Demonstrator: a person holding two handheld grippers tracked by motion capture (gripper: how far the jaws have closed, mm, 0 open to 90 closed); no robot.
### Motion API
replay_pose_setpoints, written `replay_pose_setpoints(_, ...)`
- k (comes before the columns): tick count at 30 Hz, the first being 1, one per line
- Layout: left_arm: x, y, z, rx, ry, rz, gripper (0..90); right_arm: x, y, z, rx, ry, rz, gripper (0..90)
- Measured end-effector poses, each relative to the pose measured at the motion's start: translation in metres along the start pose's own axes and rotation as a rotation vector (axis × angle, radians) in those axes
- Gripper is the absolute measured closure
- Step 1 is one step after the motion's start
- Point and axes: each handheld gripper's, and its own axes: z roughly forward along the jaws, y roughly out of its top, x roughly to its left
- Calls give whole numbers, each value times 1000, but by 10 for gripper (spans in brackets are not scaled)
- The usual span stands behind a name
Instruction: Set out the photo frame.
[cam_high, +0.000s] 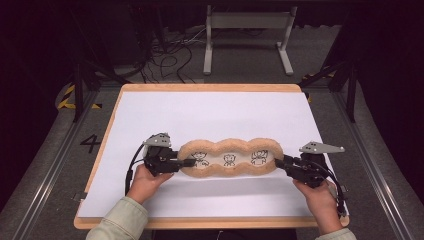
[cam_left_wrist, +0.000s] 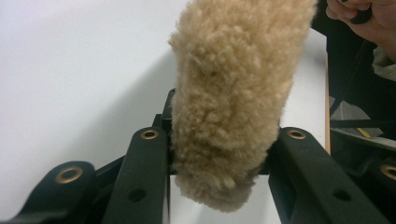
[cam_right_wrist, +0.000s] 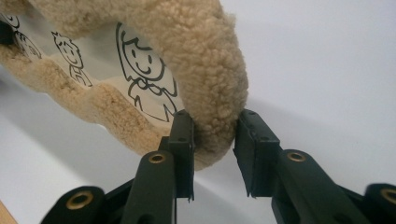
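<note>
A long tan fleece cushion (cam_high: 229, 159) with a white middle panel showing three cartoon figures lies across the white table top (cam_high: 210, 112). My left gripper (cam_high: 188, 162) is shut on its left end; in the left gripper view the two black jaws pinch the fluffy rim (cam_left_wrist: 233, 93) around my left gripper (cam_left_wrist: 219, 154). My right gripper (cam_high: 278, 162) is shut on the right end. In the right gripper view my right gripper (cam_right_wrist: 212, 135) has both pads pressed into the curved fleece rim (cam_right_wrist: 205, 60), beside one drawn figure (cam_right_wrist: 142, 70).
The white sheet covers a wooden board whose edge (cam_high: 210, 87) runs along the far side. Beyond it, on the floor, stand a grey metal frame (cam_high: 247, 22) and loose cables (cam_high: 170, 55). The person's hands (cam_high: 145, 182) hold the grippers near the front edge.
</note>
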Motion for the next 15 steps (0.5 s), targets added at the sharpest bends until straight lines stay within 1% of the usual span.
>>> replay_pose_setpoints(2,2,0,3,14,-12,-3,682,0,-3,-1,4,-2,5,694)
replay_pose_setpoints(5,5,0,7,34,-53,-17,682,-2,-8,-3,10,0,17,693)
replay_pose_setpoints(7,6,-1,10,35,-70,-22,683,-3,-11,-4,9,9,30,693)
replay_pose_setpoints(10,8,-1,13,56,-81,-20,684,-7,-18,-1,26,18,45,692)
replay_pose_setpoints(15,14,-3,17,82,-107,-47,684,-8,-22,3,48,19,54,690)
